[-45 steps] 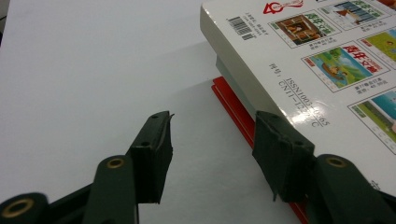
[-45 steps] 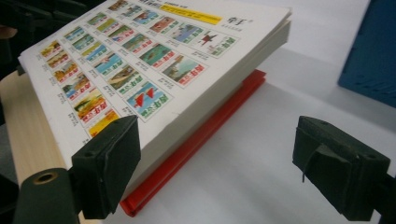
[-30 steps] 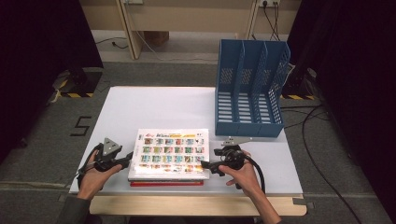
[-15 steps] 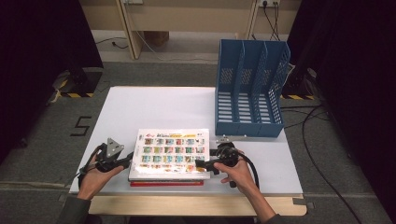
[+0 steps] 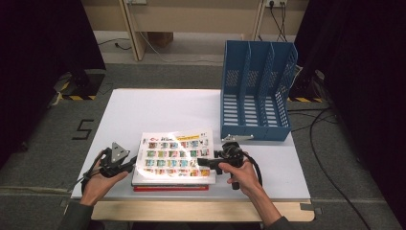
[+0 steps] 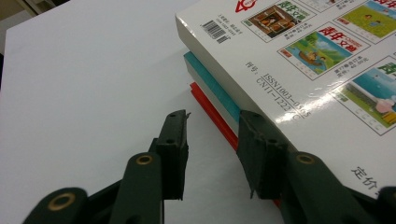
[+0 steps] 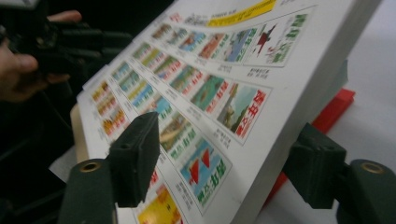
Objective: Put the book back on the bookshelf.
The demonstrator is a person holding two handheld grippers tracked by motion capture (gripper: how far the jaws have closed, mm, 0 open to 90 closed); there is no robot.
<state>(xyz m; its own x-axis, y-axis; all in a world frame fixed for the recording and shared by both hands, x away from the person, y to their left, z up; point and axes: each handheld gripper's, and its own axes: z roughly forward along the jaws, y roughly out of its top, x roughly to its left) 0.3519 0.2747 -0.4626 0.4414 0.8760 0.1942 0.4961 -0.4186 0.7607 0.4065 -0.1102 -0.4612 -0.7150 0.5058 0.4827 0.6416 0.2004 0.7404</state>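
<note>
A stack of three books lies at the table's front middle. A white book (image 5: 174,153) with colourful picture tiles is on top, a teal book (image 6: 212,84) is under it, and a red book (image 5: 170,188) is at the bottom. My left gripper (image 5: 132,163) is at the stack's left edge with its jaws open (image 6: 212,154); one jaw is over bare table and the other is against the books' edge. My right gripper (image 5: 201,162) is open at the stack's right edge and straddles the white book (image 7: 196,70): one jaw is above the cover and the other beyond its edge (image 7: 224,161).
A blue three-slot file rack (image 5: 256,96) stands at the table's back right, just behind my right hand. The white table (image 5: 153,110) has free room at the back left. The floor around it carries cables and a striped marker.
My right gripper has slid left from beside the stack until its jaws reach over the white book's right edge. The left gripper has stayed at the stack's left edge.
</note>
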